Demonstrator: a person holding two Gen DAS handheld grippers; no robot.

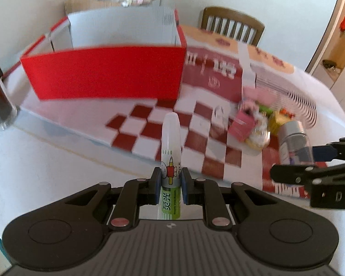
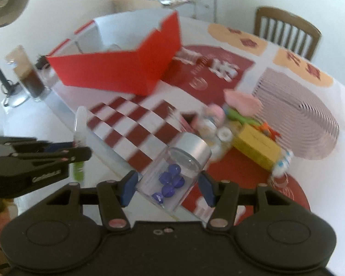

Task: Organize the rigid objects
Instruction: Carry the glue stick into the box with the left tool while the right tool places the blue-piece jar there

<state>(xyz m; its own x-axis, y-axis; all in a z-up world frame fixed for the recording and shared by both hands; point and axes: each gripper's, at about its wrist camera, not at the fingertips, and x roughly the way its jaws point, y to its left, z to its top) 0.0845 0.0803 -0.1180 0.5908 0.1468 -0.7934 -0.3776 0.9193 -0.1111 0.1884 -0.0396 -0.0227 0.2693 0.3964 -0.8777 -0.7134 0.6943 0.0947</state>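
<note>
White table (image 1: pixel 46 161) with red box (image 1: pixel 103 73): left gripper (image 1: pixel 171 179) pinches a glue stick (image 1: pixel 171 147), right gripper (image 2: pixel 168 184) clamps a bead jar (image 2: pixel 174 174), both evidently carried for boxing.

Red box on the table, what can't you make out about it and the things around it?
- Red box interior: both views, its walls hide the contents.
- Pile of small items: both views, motion blur.
- Glue stick base: left wrist view, hidden behind the gripper body.

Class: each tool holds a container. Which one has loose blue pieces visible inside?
The clear jar with the silver lid, in the right tool. The left tool holds a green-labelled glue tube.
</note>
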